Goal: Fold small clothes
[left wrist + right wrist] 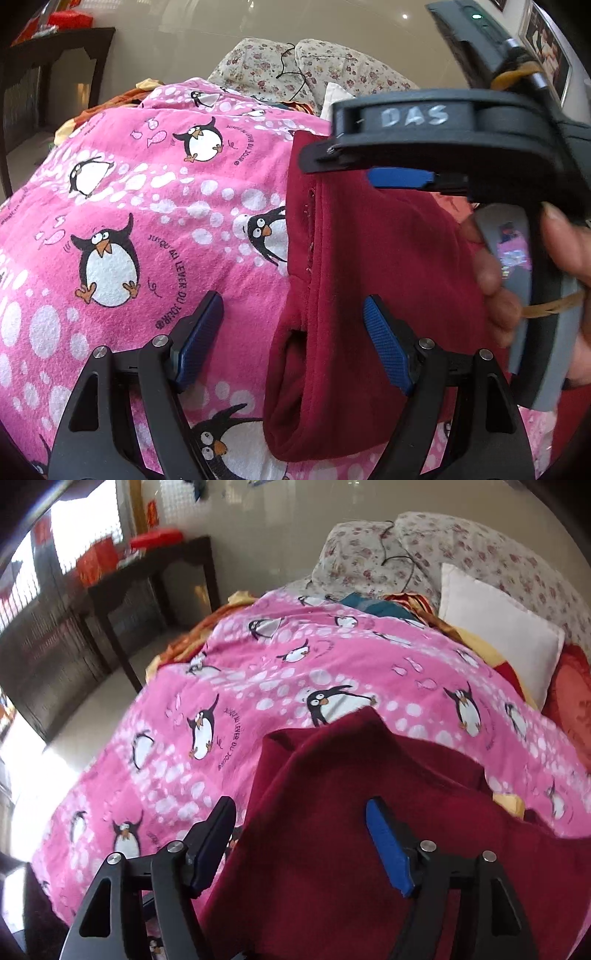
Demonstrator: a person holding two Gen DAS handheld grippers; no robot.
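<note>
A dark red garment [369, 280] lay on the pink penguin blanket [147, 221]. The left gripper [293, 343] was spread wide; the right gripper [301, 845] too, seemingly gripping nothing.

Maroon garment [351, 812], pink penguin-print blanket [147, 206], floral pillows [480, 554]
</note>
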